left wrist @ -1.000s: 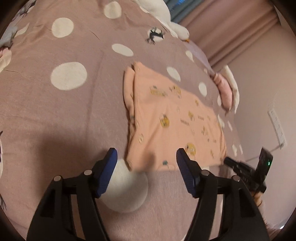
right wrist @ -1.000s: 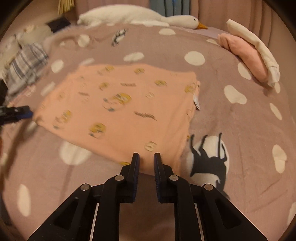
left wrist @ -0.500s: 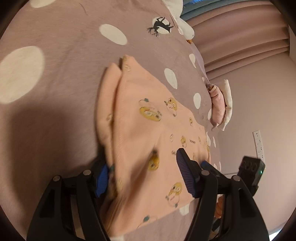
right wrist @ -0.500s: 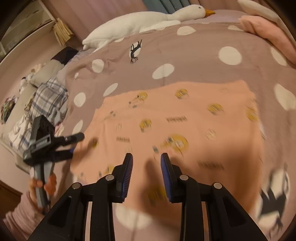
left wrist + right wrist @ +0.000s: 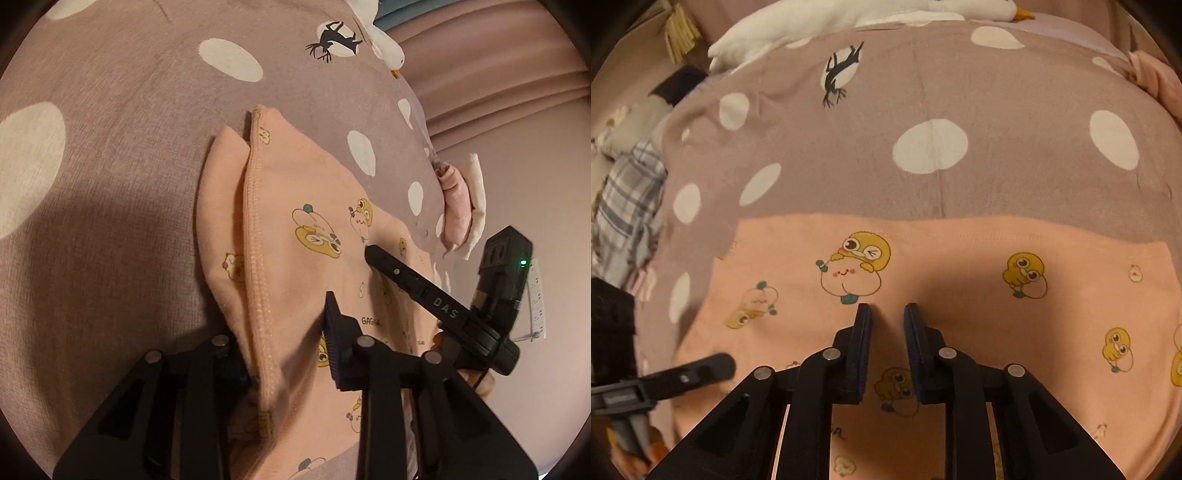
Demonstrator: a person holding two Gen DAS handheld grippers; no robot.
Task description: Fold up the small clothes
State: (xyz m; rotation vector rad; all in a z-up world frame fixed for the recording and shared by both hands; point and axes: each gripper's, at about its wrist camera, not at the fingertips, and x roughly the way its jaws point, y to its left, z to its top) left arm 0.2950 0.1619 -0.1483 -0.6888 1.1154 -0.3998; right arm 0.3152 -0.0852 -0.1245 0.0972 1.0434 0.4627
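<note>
A peach-orange cotton baby garment printed with yellow cartoon ducks (image 5: 303,229) lies on a bed covered by a mauve blanket with cream polka dots (image 5: 110,122). In the left wrist view the garment fills the centre and lower half of the frame, and the black left gripper (image 5: 291,354) at the bottom has just been closing; its jaws now pinch the stitched, doubled edge of the cloth, which bunches up between them. The right gripper (image 5: 373,254) enters this view from the right, its tip resting on the fabric near the middle. In the right wrist view the garment (image 5: 960,266) spreads across the lower half, and the right gripper (image 5: 888,314) sits at bottom centre, jaws narrowly parted with nothing visibly caught between them; they have just been closing slightly. A folded pink and cream pile (image 5: 461,210) sits at the right edge of the left view, and a white goose plush (image 5: 849,18) lies along the top of the right view. To do this fold well, the pinch should probably gather both layers before lifting, while the right gripper pins the cloth flat along the crease.
</note>
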